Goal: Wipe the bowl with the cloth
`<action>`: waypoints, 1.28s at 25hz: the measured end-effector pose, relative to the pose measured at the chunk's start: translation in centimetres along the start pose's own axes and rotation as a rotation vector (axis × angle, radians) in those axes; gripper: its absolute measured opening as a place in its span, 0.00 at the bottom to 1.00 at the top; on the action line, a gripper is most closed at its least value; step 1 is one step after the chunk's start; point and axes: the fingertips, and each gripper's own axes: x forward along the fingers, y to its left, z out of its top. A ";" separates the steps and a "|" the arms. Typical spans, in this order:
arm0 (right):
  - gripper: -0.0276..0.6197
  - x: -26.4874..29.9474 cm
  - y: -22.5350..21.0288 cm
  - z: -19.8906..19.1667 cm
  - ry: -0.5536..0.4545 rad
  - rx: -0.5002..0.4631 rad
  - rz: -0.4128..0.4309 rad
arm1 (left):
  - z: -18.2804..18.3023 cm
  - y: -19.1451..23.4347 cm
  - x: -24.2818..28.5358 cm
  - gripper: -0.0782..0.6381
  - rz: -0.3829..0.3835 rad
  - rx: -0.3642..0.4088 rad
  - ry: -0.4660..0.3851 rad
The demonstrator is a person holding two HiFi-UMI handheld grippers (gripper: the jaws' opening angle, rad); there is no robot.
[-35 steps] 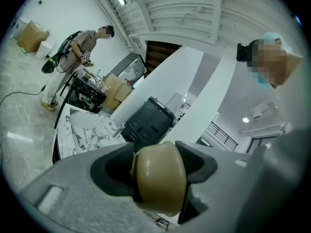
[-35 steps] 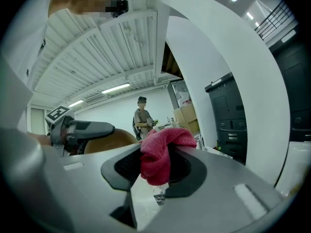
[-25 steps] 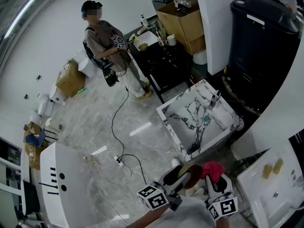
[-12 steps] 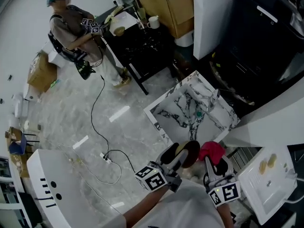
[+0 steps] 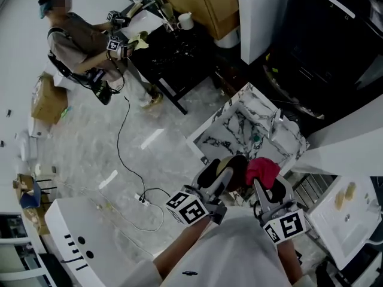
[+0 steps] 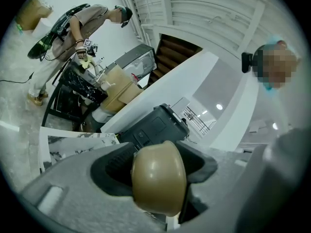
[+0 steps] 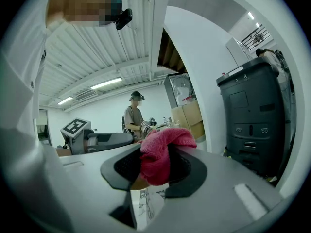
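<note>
A small brown bowl [image 6: 158,177] is held in my left gripper [image 6: 160,178], whose jaws are shut on it. In the head view the bowl [image 5: 234,171] is raised in front of me, held up by the left gripper [image 5: 222,178]. My right gripper [image 5: 263,181] is shut on a bunched pink-red cloth [image 5: 261,170], which sits right beside the bowl and touches its rim. In the right gripper view the cloth [image 7: 159,155] fills the gap between the jaws of the right gripper [image 7: 158,166], with a bit of the bowl [image 7: 141,183] below it.
A marble-patterned sink [image 5: 251,133] lies on the floor ahead. A large dark bin [image 5: 335,46] stands at the right, a white basin [image 5: 344,214] at the lower right. Another person [image 5: 84,46] works at a dark table [image 5: 173,49]. A cable [image 5: 128,160] runs across the floor.
My head view has swung, shifting the scene. Both grippers have risen a little in view, and the cloth stays against the bowl.
</note>
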 end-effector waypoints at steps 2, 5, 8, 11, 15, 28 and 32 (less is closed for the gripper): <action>0.23 0.1 0.1 0.1 0.002 -0.001 0.032 | 0.0 -0.5 0.3 0.49 0.008 0.003 -0.007; 0.23 0.4 0.1 0.1 0.002 0.001 0.086 | -0.5 -1.3 0.9 0.49 0.017 -0.004 -0.009; 0.23 0.4 -0.4 0.1 -0.001 -0.027 0.150 | -1.6 -2.1 2.1 0.49 -0.002 -0.017 -0.001; 0.23 -0.4 -0.8 -0.9 0.005 -0.040 0.193 | -3.5 -3.2 2.9 0.49 0.000 0.013 0.037; 0.23 -1.2 -1.4 -2.0 0.017 -0.062 0.235 | -6.2 -4.4 3.6 0.49 0.007 -0.002 0.091; 0.23 -2.9 -3.9 -4.4 0.121 -0.161 0.236 | -7.5 -7.2 5.2 0.49 0.060 0.113 0.058; 0.23 -2.9 -3.9 -4.2 0.140 -0.106 0.279 | -6.1 -7.5 5.4 0.49 0.079 0.069 0.015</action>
